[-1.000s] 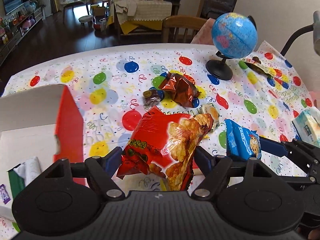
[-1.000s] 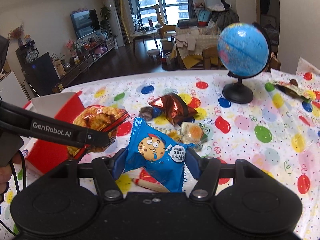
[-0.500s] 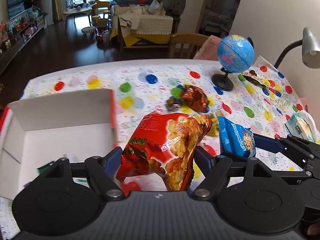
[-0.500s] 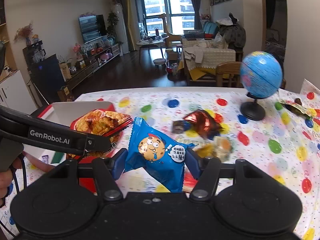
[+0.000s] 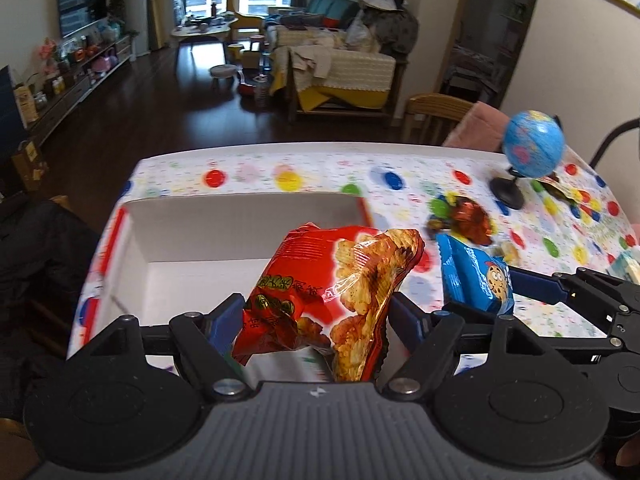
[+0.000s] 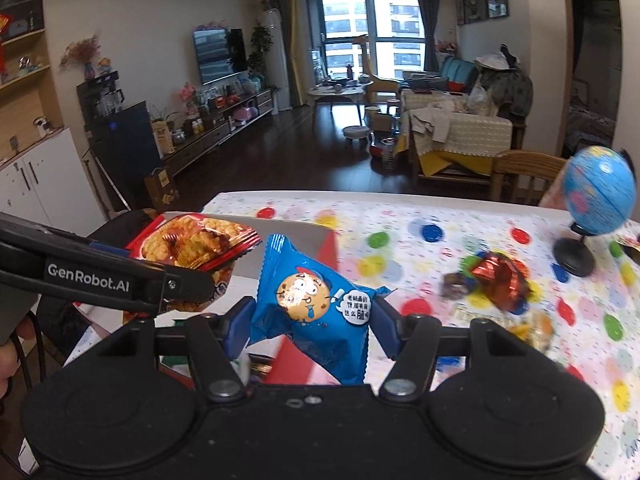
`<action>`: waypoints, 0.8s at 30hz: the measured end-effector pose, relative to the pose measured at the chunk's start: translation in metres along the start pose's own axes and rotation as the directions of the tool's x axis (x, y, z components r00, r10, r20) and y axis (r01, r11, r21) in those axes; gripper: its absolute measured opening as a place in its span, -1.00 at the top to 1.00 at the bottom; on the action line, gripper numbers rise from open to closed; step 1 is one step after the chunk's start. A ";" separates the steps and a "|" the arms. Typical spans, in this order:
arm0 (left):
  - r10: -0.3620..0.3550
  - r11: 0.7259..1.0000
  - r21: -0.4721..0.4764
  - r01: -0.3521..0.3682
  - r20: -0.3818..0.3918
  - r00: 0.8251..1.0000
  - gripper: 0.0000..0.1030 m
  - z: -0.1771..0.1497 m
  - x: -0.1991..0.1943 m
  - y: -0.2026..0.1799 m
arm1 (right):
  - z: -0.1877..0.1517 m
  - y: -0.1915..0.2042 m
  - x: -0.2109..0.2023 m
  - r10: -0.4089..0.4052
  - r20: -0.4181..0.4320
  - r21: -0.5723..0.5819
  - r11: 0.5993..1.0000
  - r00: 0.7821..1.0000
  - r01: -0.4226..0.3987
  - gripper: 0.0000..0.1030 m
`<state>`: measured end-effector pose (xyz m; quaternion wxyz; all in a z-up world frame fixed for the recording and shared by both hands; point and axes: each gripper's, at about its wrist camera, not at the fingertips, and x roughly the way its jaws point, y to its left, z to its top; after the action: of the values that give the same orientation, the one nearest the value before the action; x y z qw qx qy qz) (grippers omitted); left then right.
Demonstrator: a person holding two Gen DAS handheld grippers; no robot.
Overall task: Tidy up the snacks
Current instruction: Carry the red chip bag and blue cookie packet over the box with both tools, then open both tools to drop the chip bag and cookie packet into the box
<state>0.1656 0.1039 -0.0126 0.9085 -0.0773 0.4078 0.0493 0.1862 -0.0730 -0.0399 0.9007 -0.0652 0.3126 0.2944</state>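
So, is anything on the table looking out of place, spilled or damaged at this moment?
Nothing looks spilled or torn. The red chip bag in the left gripper and the blue cookie pack in the right gripper both look sealed. A few wrapped snacks lie loose beside the globe, not yet in the box.

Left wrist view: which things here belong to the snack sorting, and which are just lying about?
Job:
red chip bag in left tool
blue cookie packet in right tool
white box
foil-wrapped snacks on the tablecloth

Lying about:
globe
lamp arm
wooden chair
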 end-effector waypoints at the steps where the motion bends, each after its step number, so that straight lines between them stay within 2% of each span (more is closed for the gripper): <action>1: 0.010 1.000 -0.007 -0.010 -0.003 1.000 -0.52 -0.001 0.001 0.008 | 0.001 0.005 0.006 0.003 -0.006 -0.005 1.000 1.000 -0.003 -0.17; 13: 0.107 0.992 -0.065 -0.112 -0.070 0.992 -0.52 -0.002 0.043 0.083 | 0.010 0.059 0.075 0.009 -0.091 -0.104 0.994 0.996 -0.018 -0.17; 24: 0.130 0.990 -0.030 -0.136 -0.142 0.981 -0.52 -0.007 0.085 0.099 | 0.000 0.080 0.122 -0.010 -0.181 -0.167 0.986 0.983 -0.021 -0.17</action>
<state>0.2017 0.2020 -0.0911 0.8708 -0.0709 0.4734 0.1123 0.2178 0.0523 -0.1076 0.8591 -0.1668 0.3673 0.3151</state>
